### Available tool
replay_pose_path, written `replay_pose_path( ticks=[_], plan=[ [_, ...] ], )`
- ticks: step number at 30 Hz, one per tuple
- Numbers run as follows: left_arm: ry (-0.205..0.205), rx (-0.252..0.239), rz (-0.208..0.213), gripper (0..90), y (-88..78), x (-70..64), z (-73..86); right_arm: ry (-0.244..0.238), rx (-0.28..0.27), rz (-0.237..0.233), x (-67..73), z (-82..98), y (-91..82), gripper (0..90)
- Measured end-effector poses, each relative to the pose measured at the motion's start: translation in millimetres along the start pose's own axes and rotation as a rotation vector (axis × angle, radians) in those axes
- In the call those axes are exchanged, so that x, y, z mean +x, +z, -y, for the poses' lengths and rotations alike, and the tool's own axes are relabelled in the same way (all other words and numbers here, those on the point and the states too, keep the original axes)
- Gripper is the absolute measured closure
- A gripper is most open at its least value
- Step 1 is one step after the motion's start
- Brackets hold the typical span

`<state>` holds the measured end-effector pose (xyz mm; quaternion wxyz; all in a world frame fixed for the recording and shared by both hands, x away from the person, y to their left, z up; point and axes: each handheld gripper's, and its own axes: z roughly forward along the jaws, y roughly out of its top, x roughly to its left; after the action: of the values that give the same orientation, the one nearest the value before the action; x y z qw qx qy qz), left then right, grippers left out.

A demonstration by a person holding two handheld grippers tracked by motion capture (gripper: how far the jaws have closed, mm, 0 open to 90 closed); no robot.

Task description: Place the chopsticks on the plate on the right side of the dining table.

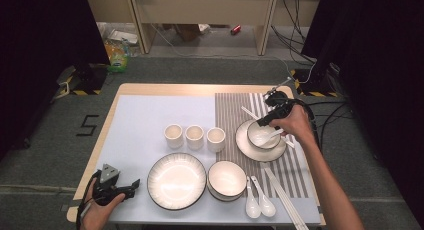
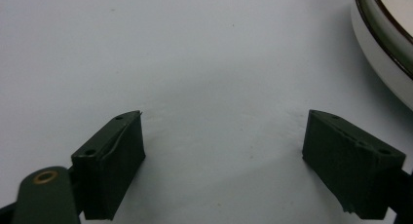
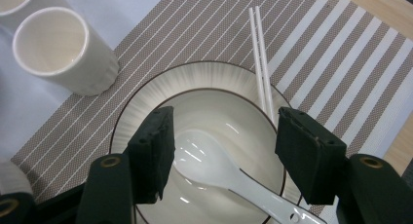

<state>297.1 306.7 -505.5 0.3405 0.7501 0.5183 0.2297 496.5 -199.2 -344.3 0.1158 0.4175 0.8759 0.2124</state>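
The high view looks forward and down over the whole surface (image 1: pixel 150 110). The right gripper view hangs close above the bowl (image 3: pixel 219 117) near the far right edge, shared with the high view.

Lit evenly from overhead in the high view, with the tabletop (image 1: pixel 150 115) bright and the curtained sides sunk in near-black. Showed soft, short shadows beneath the cups (image 1: pixel 194 137) and a broad white sheen on the large plate (image 1: pixel 176 180). Looked slightly soft and grainy throughout, with mild bending of straight lines toward the corners. Rendered dim and greyish in the left gripper view, the near fingers (image 2: pixel 109 168) blurred and casting faint shadows. Came sharper in the right gripper view, with small glints on the spoon (image 3: pixel 209 165) and dark, defocused fingers (image 3: pixel 151 151).
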Motion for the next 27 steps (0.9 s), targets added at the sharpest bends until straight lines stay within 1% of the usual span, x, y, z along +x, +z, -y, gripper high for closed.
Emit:
replay_pose_path(
  ticks=[2, 6, 8, 11, 13, 15, 18, 20, 22, 23, 25, 27],
  plan=[
    [-0.001, -0.003, 0.000, 14.4, 0.1, -0.3, 0.1, 0.009, -0.008, 0.002, -0.9, -2.1, 2.0, 38.7],
    [-0.001, 0.004, 0.007, 14.4, -0.4, 0.2, -0.2, 0.023, 0.000, 0.009, -2.8, -6.3, 7.3, 37.4],
    [0.002, 0.000, -0.001, 14.4, -0.1, 0.1, 0.1, 0.029, -0.006, 0.002, -3.7, -9.0, 10.1, 37.4],
    [-0.001, 0.006, 0.007, 14.4, -0.5, 0.3, -0.2, 0.037, -0.007, 0.006, -4.5, -12.8, 13.7, 37.3],
    [-0.001, 0.006, 0.008, 14.4, -0.5, 0.3, -0.2, 0.050, -0.010, 0.005, -3.6, -15.6, 15.4, 37.2],
    [0.000, -0.002, -0.001, 14.5, 0.1, 0.0, 0.1, 0.046, -0.010, 0.004, -2.9, -18.3, 18.0, 37.2],
    [-0.001, 0.006, 0.008, 14.4, -0.5, 0.4, -0.2, 0.044, -0.010, 0.006, -2.2, -22.2, 21.5, 37.2],
    [0.002, -0.001, -0.001, 14.5, 0.0, 0.1, 0.1, 0.046, -0.009, 0.009, -2.8, -25.1, 24.9, 37.4],
    [0.001, 0.001, 0.001, 14.5, -0.2, 0.2, 0.1, 0.048, -0.012, 0.013, -4.0, -27.1, 27.3, 37.3],
    [-0.003, 0.004, 0.010, 14.4, -0.4, 0.4, -0.2, 0.048, -0.014, 0.016, -4.3, -27.8, 28.3, 37.4],
    [-0.001, 0.007, 0.008, 14.4, -0.6, 0.6, -0.2, 0.055, -0.015, 0.014, -5.6, -29.3, 31.6, 37.4],
    [-0.002, 0.006, 0.008, 14.4, -0.5, 0.7, -0.2, 0.054, -0.007, 0.023, -6.8, -30.7, 35.1, 37.4]
  ],
)
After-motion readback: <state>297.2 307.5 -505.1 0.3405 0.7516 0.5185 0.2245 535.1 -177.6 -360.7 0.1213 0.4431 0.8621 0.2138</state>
